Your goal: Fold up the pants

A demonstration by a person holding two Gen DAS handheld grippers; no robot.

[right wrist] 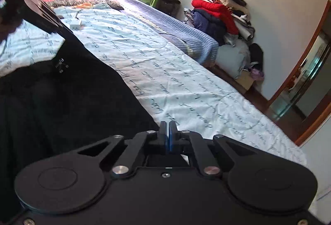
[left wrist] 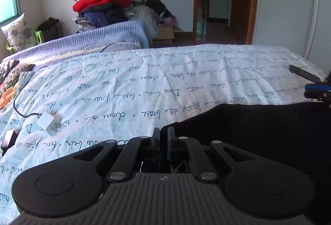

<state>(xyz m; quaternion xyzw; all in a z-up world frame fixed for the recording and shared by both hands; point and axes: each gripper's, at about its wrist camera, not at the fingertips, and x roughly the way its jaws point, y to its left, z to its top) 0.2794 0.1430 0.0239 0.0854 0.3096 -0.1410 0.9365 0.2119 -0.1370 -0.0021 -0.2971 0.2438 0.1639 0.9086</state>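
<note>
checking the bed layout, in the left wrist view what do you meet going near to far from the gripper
left gripper → black pants → script-print sheet → blue quilt → clothes pile

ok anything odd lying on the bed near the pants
Yes: a white charger block with its black cable lies loose on the sheet, left of the black pants. It could snag if the pants spread that way.

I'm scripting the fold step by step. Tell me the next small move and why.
Probably carry both held edges forward together, away from the person. The left gripper and right gripper both look shut on the black pants, which lie partly spread on the printed sheet, the fold apparently not yet made.
</note>
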